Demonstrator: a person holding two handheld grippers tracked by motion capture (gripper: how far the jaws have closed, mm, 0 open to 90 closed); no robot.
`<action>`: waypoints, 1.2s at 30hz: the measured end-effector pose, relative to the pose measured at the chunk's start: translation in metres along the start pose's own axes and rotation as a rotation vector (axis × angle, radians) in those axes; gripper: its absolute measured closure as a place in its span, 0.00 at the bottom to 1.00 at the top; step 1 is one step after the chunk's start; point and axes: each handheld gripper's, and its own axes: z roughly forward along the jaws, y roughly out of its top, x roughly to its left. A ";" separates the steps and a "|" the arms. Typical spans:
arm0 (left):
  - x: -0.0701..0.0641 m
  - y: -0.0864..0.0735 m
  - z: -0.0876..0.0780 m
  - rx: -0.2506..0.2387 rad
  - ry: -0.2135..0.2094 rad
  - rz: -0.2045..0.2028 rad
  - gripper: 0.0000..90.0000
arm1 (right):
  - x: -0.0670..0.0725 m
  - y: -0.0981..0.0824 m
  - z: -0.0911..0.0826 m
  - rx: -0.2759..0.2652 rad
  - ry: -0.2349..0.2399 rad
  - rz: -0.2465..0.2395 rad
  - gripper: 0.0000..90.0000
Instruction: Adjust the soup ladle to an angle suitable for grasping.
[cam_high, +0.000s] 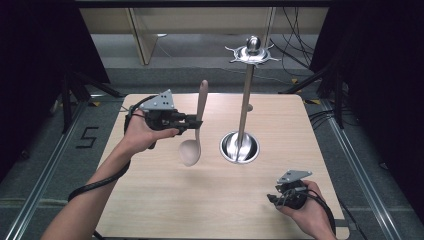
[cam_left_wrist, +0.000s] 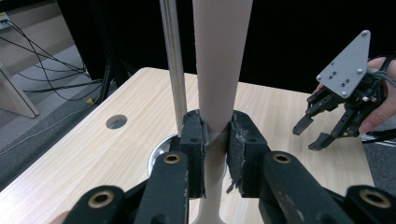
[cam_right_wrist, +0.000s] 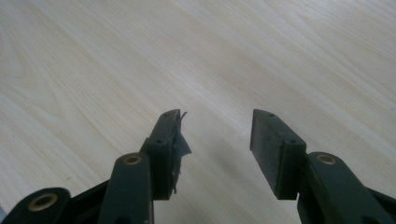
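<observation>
The left hand-held gripper (cam_high: 192, 121) is clamped on the handle of a pale wooden spoon (cam_high: 195, 131), holding it upright above the worktop (cam_high: 165, 200) with the bowl hanging down, just left of the steel utensil stand (cam_high: 244, 107). The step in hand looks like carrying the spoon toward the hooks of the stand's crown (cam_high: 252, 51), so the next move would likely call for lifting the handle end up to hook level. The right hand-held gripper (cam_high: 276, 197) rests near the worktop's front right corner, jaws apart and holding nothing.
</observation>
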 end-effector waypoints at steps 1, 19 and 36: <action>0.000 0.001 0.001 0.000 -0.001 -0.001 0.85 | 0.000 0.000 0.000 0.001 -0.001 0.000 0.60; 0.006 0.018 0.007 0.015 -0.010 -0.001 0.85 | 0.000 0.000 0.000 0.001 -0.003 0.000 0.60; 0.013 0.031 0.011 0.035 -0.016 0.003 0.85 | -0.001 0.000 0.000 0.001 -0.005 -0.006 0.59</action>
